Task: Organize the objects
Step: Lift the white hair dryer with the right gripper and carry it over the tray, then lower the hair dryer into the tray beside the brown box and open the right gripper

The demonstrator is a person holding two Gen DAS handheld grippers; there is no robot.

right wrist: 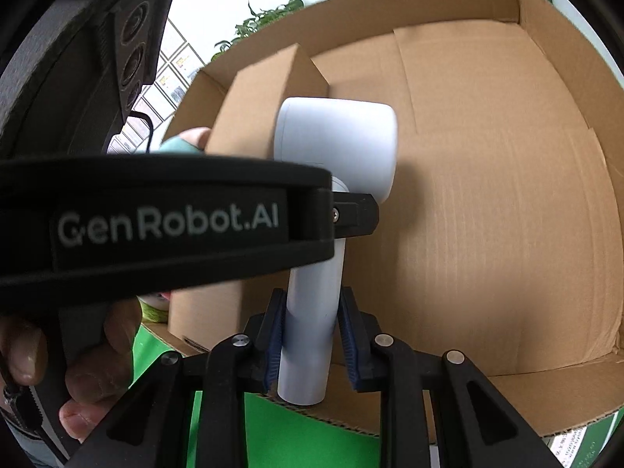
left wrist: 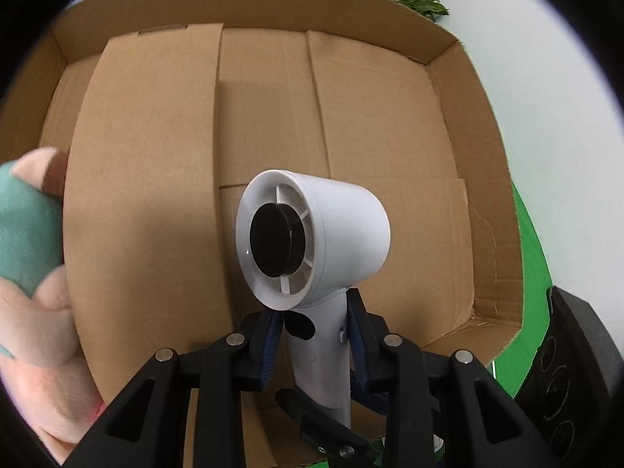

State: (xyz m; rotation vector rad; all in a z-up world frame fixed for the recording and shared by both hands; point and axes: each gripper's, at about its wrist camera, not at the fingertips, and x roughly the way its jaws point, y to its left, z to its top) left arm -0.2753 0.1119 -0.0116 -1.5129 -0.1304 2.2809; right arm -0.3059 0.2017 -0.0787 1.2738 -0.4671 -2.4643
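Both hand-held grippers, left [left wrist: 314,335] and right [right wrist: 308,335], are clamping the white hair dryer's [left wrist: 312,234] handle over the cardboard box [left wrist: 448,202], placement pending.

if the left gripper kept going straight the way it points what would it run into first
Most likely the brown floor of the cardboard box. The left gripper holds the white hair dryer by its handle, aimed down into the open box, and nothing else shows ahead. Depth is unclear, so the dryer's head would probably touch first.
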